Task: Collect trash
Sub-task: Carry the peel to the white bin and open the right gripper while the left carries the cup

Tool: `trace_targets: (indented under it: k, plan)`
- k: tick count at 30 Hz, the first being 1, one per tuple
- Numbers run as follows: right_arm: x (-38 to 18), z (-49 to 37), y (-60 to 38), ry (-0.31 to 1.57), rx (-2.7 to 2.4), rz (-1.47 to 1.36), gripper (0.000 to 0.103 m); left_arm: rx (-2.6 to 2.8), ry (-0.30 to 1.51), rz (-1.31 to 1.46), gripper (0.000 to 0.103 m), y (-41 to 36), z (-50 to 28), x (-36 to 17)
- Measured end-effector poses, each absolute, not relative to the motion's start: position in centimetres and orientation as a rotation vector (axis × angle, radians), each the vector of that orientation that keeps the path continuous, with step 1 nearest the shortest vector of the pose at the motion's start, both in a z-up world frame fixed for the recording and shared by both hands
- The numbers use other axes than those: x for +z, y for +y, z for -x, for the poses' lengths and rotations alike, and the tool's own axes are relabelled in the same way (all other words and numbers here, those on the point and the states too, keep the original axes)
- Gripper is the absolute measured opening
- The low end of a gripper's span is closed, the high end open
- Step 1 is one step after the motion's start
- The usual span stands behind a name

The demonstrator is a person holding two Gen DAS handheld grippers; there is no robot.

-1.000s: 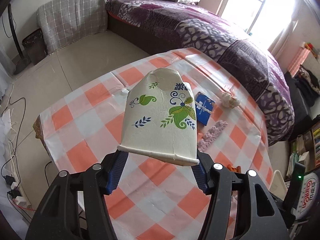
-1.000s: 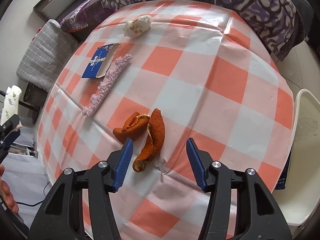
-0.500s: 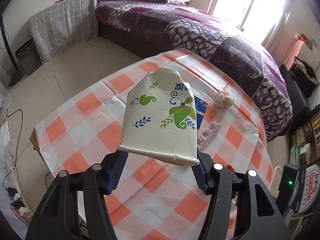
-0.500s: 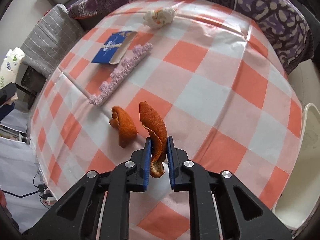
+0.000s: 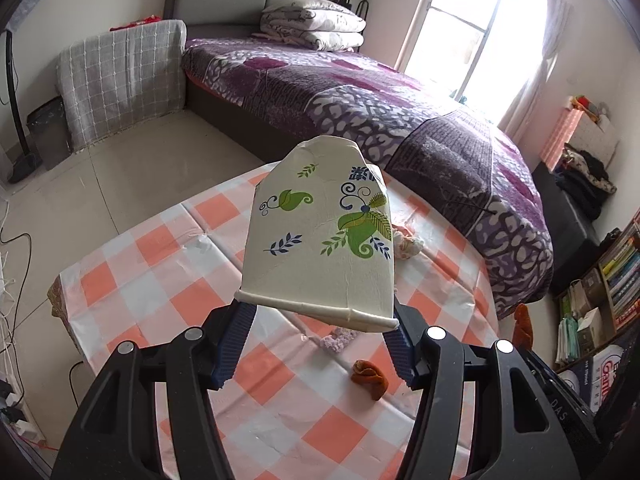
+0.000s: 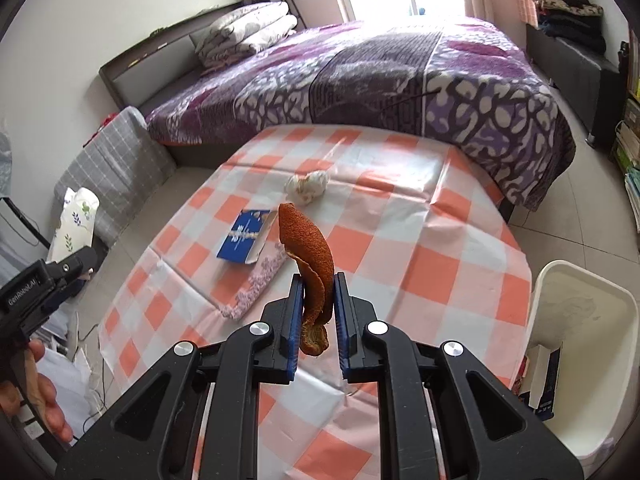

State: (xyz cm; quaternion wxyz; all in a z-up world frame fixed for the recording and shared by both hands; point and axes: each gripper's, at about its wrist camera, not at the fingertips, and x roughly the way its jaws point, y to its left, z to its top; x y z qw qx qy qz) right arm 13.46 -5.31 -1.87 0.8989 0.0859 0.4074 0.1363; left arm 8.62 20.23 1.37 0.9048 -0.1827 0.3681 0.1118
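Note:
My left gripper [image 5: 316, 336] is shut on the rim end of a crushed white paper cup [image 5: 320, 240] with green leaf prints, held up over the checked table [image 5: 160, 280]. My right gripper [image 6: 318, 308] is shut on a long curled orange peel [image 6: 310, 264], lifted clear of the cloth. A second, smaller orange peel [image 5: 370, 374] lies on the table. A blue packet [image 6: 244, 236], a crumpled tissue [image 6: 308, 184] and a purple strip [image 6: 256, 288] lie further out on the cloth. The cup [image 6: 76, 220] also shows at the left of the right wrist view.
A white plastic bin [image 6: 580, 360] stands on the floor by the table's right edge, with a box inside. A purple-covered bed [image 6: 400, 72] runs behind the table. A person's hand [image 6: 44, 400] holds the left gripper. Cables lie on the floor at the left [image 5: 12, 280].
The right gripper shut on the long orange peel and lifted it off the table, tilting upward. The left gripper rose slightly with the cup still in it.

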Motion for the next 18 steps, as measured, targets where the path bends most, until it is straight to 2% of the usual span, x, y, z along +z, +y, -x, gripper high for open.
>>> trace_targets:
  k: [18]
  plan:
    - [1.1,-10.9,-13.1,0.761,0.151,-0.213,0.014,0.093,0.744,0.280,0.060,10.8,-8.9,1.4]
